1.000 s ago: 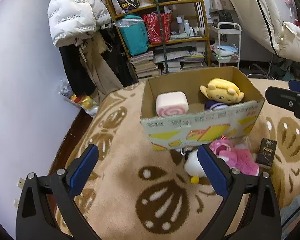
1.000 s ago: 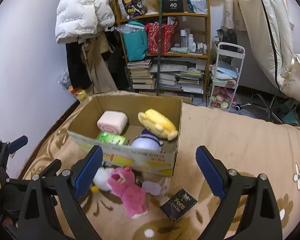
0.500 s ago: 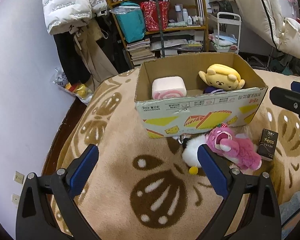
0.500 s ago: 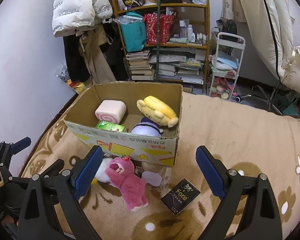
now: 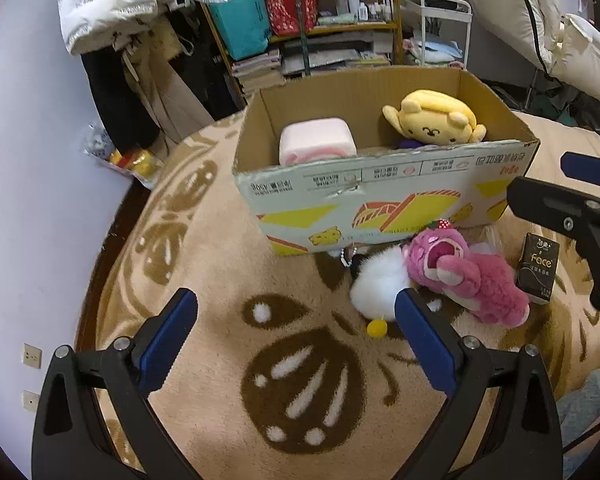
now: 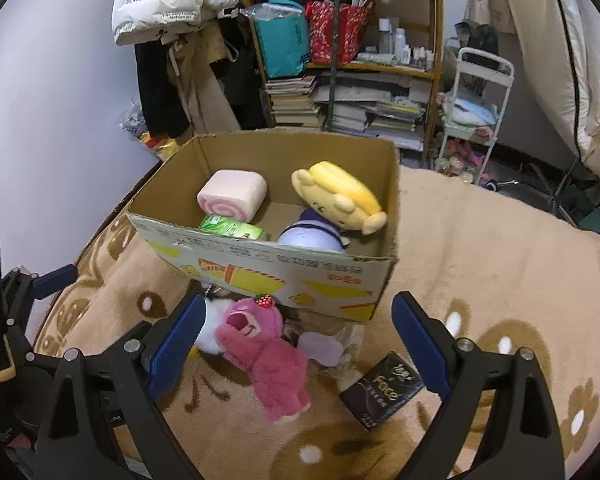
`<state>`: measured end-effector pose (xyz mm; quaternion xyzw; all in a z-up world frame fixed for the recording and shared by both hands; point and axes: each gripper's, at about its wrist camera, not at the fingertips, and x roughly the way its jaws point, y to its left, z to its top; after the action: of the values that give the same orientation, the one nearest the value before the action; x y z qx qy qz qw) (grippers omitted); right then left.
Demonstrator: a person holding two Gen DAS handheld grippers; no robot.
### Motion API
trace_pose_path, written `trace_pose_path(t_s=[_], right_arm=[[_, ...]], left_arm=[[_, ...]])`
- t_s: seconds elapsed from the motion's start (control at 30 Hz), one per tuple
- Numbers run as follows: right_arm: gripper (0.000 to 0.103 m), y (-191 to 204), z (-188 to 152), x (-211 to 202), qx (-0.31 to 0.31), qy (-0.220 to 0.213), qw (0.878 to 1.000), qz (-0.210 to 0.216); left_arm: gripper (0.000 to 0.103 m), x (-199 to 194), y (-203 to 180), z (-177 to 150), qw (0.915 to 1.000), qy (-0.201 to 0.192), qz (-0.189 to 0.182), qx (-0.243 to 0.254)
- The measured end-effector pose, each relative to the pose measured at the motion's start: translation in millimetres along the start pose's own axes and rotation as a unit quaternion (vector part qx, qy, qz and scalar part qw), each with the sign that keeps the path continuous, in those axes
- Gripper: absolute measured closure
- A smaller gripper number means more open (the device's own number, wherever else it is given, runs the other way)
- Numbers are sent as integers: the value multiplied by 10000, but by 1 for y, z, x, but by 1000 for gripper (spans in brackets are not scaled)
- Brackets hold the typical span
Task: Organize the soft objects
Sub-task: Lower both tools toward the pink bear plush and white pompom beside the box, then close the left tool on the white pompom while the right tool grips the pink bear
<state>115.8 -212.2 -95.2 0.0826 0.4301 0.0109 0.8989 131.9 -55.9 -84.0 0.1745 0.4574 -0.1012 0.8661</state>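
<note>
Cardboard box (image 5: 384, 196) sat on the patterned blanket (image 5: 204, 264), open top up, its printed long wall facing me. Open blanket lay near and left of it; the right side past the box was also bare in the right wrist view.

My left gripper (image 5: 296, 322) hovered over the bare blanket, jaws wide apart, nothing between them. My right gripper (image 6: 296, 328) hung above the toys, jaws likewise spread and empty.

Pink plush bear (image 6: 266, 356) lay on the blanket just in front of the box's near wall, head with strawberry toward the box, feet toward me; long axis ran near-far, slanting right. White fluffy toy (image 5: 378, 286) pressed against its left side. Black tissue pack (image 6: 382, 390) lay to its right, apart from it.

Inside the box: pink roll cushion (image 6: 234, 194) at left, yellow dog plush (image 6: 340, 196) at right, tipped over.

Right wrist view alone showed the green pack (image 6: 232, 228) and most of the purple-white plush (image 6: 312, 234) behind the near wall; the left view showed only a sliver of purple. Left view alone showed wall sockets (image 5: 32, 356) at far left.
</note>
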Motion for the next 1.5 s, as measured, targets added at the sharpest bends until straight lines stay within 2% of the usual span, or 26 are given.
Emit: trace_pose_path(t_s=[0.33,0.5,0.7,0.83,0.97,1.43,1.47,1.5], right_arm=[[5,4,-2,25,41,285,9995,131],[5,6,-3,36,120,417,9988,204],[5,13,-7,46,37,571,9980,284],[5,11,-8,50,224,639,9969,410],[14,10,-9,56,273,756,9956,475],[15,9,-21,81,463,1406,9870,625],[18,9,-22,83,460,1426,9868,616],[25,9,-22,83,464,1438,9867,603]], left_arm=[[5,20,-4,-1,9992,190,-340,1],[5,33,0,-1,9976,337,-580,-160],[5,44,-3,-1,9960,497,-718,-172],[5,46,-7,-3,9964,546,-640,-94],[5,47,-9,-3,9960,584,-679,-55],[5,60,-20,-4,9938,757,-801,130],[5,61,-21,-4,9937,770,-804,146],[5,62,-22,-4,9936,782,-803,165]])
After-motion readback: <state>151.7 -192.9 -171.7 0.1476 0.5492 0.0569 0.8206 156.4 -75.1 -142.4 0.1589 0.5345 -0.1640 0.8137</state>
